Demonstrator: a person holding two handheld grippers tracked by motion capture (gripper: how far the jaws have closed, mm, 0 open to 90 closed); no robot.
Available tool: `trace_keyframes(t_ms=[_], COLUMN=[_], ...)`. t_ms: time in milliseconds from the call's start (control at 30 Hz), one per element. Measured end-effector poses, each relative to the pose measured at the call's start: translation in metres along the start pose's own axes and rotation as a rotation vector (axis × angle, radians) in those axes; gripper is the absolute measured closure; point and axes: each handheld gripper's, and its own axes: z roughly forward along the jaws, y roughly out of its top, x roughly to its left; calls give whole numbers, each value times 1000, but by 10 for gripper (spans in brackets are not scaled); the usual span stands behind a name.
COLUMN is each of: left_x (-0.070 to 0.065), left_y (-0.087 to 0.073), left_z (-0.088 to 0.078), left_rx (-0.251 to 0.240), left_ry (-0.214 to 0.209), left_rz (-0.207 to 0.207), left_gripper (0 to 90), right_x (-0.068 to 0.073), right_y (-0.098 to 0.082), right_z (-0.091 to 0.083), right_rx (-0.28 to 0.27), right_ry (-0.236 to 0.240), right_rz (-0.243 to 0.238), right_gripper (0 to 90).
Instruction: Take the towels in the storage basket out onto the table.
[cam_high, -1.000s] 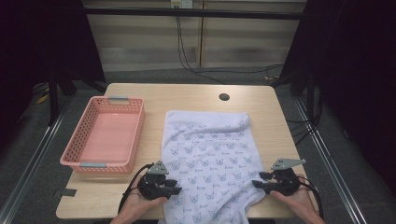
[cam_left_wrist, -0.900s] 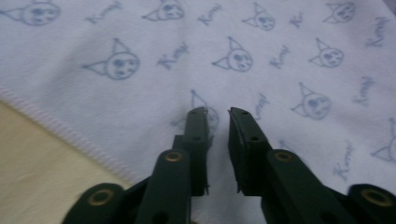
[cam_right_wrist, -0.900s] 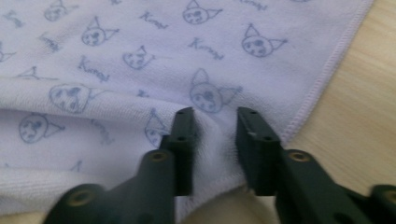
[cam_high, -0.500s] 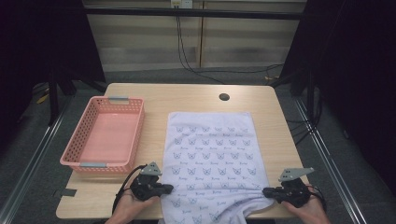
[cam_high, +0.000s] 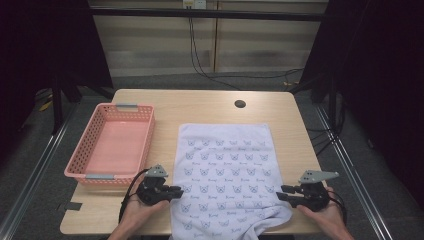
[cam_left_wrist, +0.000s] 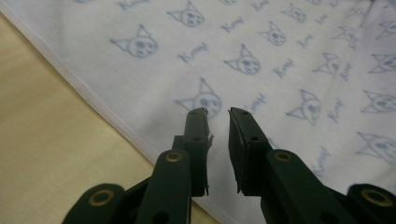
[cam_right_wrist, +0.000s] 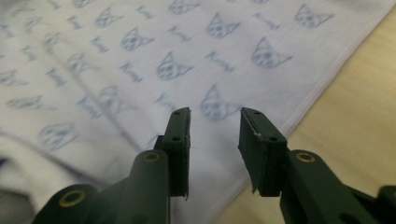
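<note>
A white towel (cam_high: 225, 165) printed with blue cat faces lies spread flat on the wooden table (cam_high: 210, 105). Its near end is bunched and hangs over the front edge. My left gripper (cam_high: 180, 191) sits at the towel's left hem near the front. Its jaws have just been opening and stand a little apart, with nothing between them, above the towel (cam_left_wrist: 261, 51). My right gripper (cam_high: 280, 192) is at the right hem. Its jaws have also just been opening and now stand wider (cam_right_wrist: 215, 112), empty, over the towel (cam_right_wrist: 140, 56). The left gripper (cam_left_wrist: 217, 112) points across the hem.
An empty pink plastic basket (cam_high: 145, 142) stands on the left side of the table, just beyond my left hand. A round cable hole (cam_high: 240, 104) sits near the far edge. Bare wood lies between basket and towel and right of the towel.
Both grippers drew back toward the near edge with the towel's sides, smoothing it flat, then let go and shifted slightly forward. Their jaws shut and have parted again.
</note>
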Motion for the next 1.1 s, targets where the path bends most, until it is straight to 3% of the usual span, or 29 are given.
trace_keyframes(t_ms=[367, 500, 533, 600, 667, 700, 800, 1100], left_x=[24, 26, 28, 30, 29, 27, 23, -3], left_y=[26, 26, 26, 25, 24, 23, 22, 7], left_z=[19, 24, 25, 25, 26, 26, 27, 17], left_rx=[-58, -34, -19, -40, -32, -28, -16, 51], left_ry=[48, 99, 127, 137, 132, 138, 95, 11], left_rz=[-2, 19, 26, -20, 5, 13, 28, 74], left_gripper=[680, 658, 649, 656, 670, 732, 856, 887], right_x=[-30, -35, -35, -34, -33, -31, -26, -5], right_y=[42, 50, 51, 50, 46, 43, 31, 5], right_z=[54, 75, 76, 73, 69, 65, 53, 27], right_rx=[17, 24, 25, 37, 39, 54, 59, 69], right_ry=[-46, -85, -99, -95, -85, -79, -56, -30], right_rz=[-3, -19, -28, -29, -32, -41, -17, -24], right_gripper=[511, 539, 566, 752, 827, 851, 866, 867])
